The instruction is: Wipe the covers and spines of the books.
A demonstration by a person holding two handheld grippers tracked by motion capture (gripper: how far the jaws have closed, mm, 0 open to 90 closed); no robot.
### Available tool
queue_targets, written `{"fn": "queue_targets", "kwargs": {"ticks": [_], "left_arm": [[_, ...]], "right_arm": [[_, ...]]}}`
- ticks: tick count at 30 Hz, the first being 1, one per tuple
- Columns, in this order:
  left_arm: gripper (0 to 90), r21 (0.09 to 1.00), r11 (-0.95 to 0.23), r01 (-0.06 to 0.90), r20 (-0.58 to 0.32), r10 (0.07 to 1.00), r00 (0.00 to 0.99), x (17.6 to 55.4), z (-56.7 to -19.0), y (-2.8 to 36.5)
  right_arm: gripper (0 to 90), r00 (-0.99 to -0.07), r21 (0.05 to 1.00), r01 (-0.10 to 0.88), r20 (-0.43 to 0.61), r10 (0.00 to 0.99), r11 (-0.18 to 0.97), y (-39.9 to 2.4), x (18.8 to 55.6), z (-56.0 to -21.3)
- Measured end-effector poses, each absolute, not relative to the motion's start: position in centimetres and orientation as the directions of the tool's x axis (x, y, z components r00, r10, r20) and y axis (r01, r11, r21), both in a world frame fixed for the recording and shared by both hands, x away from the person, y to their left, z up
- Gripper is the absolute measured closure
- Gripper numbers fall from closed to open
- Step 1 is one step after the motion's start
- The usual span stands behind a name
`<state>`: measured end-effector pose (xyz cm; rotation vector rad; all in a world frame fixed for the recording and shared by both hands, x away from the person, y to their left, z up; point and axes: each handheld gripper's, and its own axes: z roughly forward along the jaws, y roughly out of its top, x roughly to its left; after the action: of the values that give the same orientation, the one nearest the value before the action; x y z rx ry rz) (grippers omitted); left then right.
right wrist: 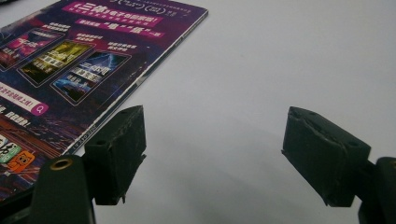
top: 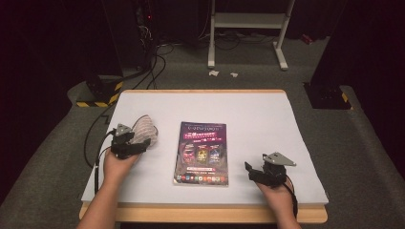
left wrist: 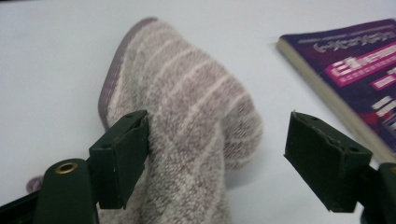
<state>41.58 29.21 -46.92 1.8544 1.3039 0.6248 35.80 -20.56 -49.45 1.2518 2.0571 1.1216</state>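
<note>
Where bunched, towel (left wrist: 196, 116) peaks (mauve-striped).

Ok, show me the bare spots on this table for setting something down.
The far strip of the table beyond the magazine is bare. So is the wide patch between the magazine and the right gripper. It is crowded at the left, where the striped towel lies between the left gripper's open jaws.

Bright white table (top: 258, 119), dark surroundings — close views soft, slightly blurred.
</note>
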Motion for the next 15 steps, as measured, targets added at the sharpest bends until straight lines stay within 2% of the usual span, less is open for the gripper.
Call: {"fn": "queue_targets", "kwargs": {"ticks": [6,15], "left_arm": [[22.5,0.84,-0.201,0.504,-0.018,0.918,0.396,41.1,-45.2,27.8],[24.5,0.872,-0.205,0.445,-0.048,0.868,0.495,40.1,-43.7,24.8]], "right_arm": [[21.3,-0.469,0.835,0.491,0.013,0.883,0.249,-20.5,35.8,-49.4],[22.1,-0.476,0.835,0.489,0.015,0.879,0.25,-20.4,35.6,-49.3]]}}
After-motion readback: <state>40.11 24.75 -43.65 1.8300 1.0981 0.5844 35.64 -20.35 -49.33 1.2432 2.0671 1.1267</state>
